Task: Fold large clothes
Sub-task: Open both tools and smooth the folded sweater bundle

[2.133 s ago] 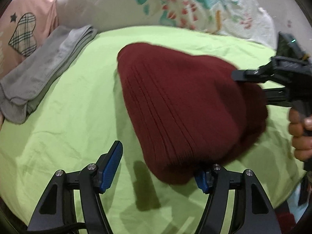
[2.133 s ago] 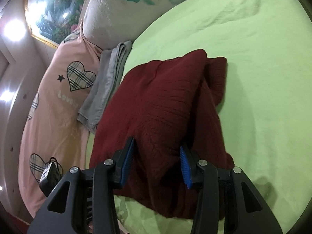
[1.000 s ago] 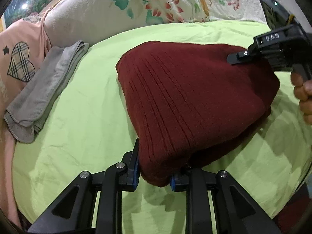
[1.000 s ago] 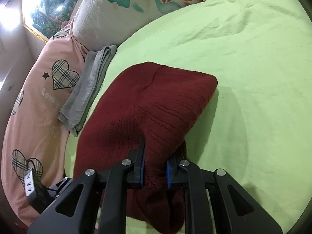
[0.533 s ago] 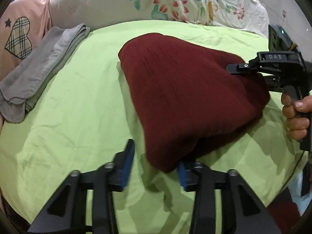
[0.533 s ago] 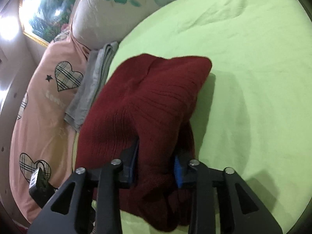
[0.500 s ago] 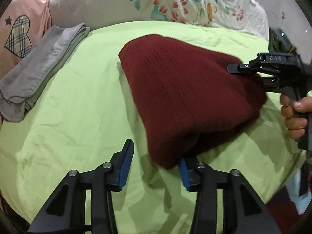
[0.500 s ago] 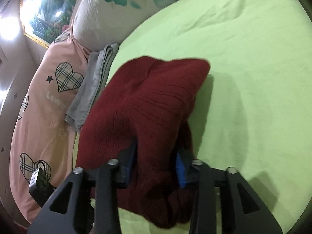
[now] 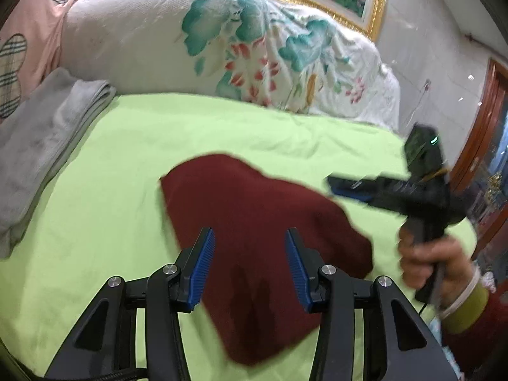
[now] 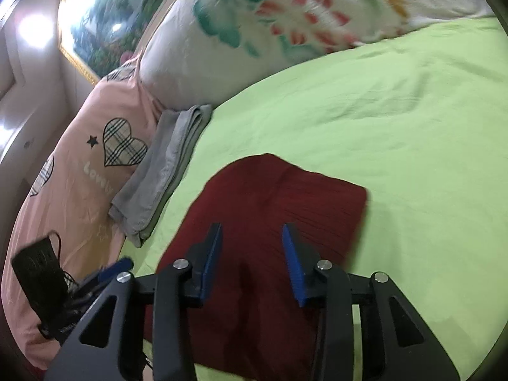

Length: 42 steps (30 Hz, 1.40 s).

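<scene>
A folded dark red knit sweater (image 9: 254,222) lies flat on the lime green bedsheet (image 9: 111,190). My left gripper (image 9: 249,262) is open and empty, raised above the sweater's near edge. My right gripper (image 10: 252,258) is open and empty above the sweater (image 10: 270,222) in its own view. In the left wrist view the right gripper (image 9: 349,187) shows at the right, held by a hand over the sweater's far right side.
A folded grey garment (image 9: 41,133) lies at the sheet's left edge and shows in the right wrist view (image 10: 165,168). A pink heart-print quilt (image 10: 73,171) and a floral pillow (image 9: 222,47) lie behind. The bed edge is at the right.
Both grippers have opened wide, let go of the sweater and lifted away. The sweater has dropped flat on the sheet.
</scene>
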Each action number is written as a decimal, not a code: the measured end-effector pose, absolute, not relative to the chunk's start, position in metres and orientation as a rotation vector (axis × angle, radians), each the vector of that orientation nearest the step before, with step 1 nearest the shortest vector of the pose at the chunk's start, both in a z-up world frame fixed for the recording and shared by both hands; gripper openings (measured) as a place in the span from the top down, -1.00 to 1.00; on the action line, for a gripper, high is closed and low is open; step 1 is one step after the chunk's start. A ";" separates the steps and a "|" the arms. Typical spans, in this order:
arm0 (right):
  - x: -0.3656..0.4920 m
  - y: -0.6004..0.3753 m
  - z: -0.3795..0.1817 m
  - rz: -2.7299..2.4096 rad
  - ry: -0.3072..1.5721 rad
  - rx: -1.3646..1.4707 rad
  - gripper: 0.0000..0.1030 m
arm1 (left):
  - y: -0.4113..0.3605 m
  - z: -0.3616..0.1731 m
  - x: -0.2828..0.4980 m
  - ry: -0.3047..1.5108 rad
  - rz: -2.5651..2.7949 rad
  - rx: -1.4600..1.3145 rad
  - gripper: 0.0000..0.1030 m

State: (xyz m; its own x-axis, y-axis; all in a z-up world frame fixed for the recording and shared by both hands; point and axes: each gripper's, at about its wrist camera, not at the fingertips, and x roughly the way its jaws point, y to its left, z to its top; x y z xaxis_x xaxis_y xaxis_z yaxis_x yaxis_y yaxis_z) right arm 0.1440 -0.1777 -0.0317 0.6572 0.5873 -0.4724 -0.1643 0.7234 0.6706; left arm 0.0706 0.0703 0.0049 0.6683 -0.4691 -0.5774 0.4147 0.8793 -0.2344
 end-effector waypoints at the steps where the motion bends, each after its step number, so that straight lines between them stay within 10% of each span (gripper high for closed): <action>1: 0.152 -0.172 -0.032 0.469 0.754 0.623 0.30 | 0.068 0.006 0.080 0.679 -0.536 -0.107 0.11; 19: 0.216 -0.137 -0.085 0.501 0.913 0.585 0.58 | 0.026 -0.072 0.064 0.778 -0.444 0.094 0.24; 42: 0.077 -0.179 -0.065 0.464 0.797 0.657 0.54 | 0.062 -0.048 0.038 0.780 -0.392 -0.040 0.28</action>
